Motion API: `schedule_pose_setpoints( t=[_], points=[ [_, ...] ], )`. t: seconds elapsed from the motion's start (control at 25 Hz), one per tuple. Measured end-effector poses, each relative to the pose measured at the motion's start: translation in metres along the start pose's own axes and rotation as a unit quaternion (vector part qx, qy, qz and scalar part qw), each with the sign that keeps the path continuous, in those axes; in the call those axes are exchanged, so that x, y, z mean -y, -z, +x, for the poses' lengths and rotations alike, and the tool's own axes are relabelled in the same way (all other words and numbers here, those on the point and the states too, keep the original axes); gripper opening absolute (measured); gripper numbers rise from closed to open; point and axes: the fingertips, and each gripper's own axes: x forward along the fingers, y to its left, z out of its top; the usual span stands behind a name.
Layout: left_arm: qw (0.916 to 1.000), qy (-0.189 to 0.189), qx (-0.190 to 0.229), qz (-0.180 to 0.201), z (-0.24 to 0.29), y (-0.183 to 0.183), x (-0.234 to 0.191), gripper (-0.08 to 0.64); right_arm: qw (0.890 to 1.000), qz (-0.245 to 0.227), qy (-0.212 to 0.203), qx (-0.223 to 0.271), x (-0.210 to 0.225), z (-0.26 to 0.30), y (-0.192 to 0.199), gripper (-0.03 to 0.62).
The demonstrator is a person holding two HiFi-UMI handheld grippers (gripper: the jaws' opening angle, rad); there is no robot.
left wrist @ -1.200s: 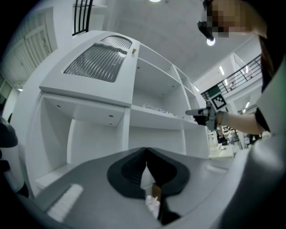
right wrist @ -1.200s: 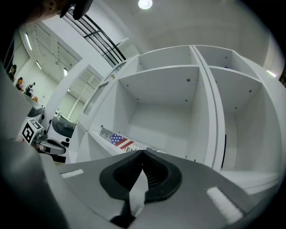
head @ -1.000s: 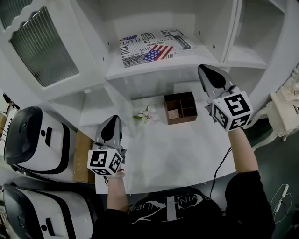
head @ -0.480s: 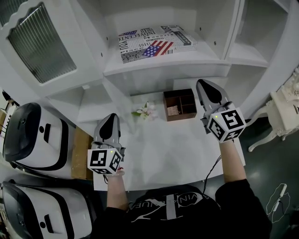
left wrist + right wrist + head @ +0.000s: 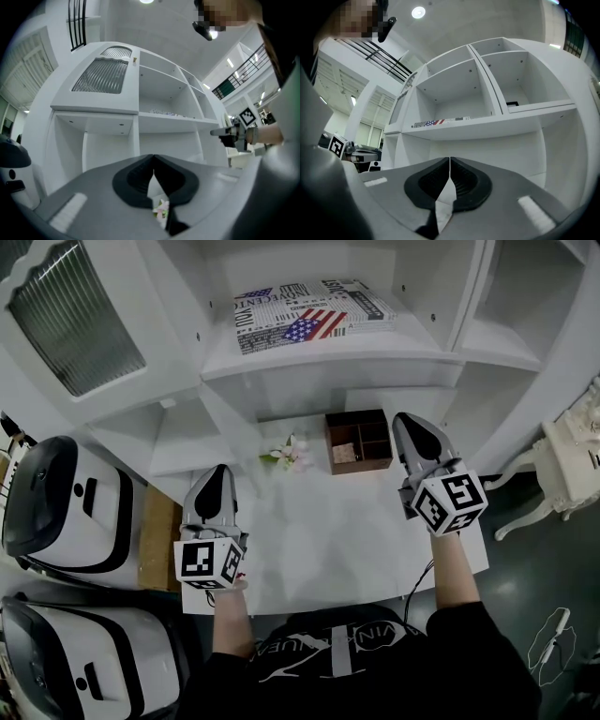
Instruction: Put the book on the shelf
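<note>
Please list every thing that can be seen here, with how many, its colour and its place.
book: one, newspaper print with a flag, flat on the shelf board
shelf unit: one, white, behind the table
box with compartments: one, brown, at the table's back
flower sprig: one, pink and white, left of the box
table: one, white, before the person
rounded machines: two, white and black, far left
side table: one, white, far right
left gripper: grey, fingers together, empty
right gripper: grey, fingers together, empty, beside the box
</note>
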Motion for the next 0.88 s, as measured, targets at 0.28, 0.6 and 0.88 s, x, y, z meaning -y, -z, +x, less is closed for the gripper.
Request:
schedule_pose_setpoints(
  t=[0.28, 0.6, 0.88],
  points=[
    [0.9999, -0.015, -0.001, 0.006, -0.007, 0.006, -0.004, 0.0, 1.0, 0.019, 0.001, -0.012, 0.0, -0.01, 0.023, 0.008],
    [0.9997, -0.024, 0.001, 0.002, -0.008, 0.01, -0.007, 0.0, 1.0, 0.02, 0.005, -0.019, 0.0, -0.012, 0.034, 0.008],
    [0.9993, -0.031, 0.004, -0.019, -0.007, 0.014, -0.012, 0.0, 1.0, 0.022, 0.004, -0.004, -0.002, -0.012, 0.031, 0.008]
  ],
)
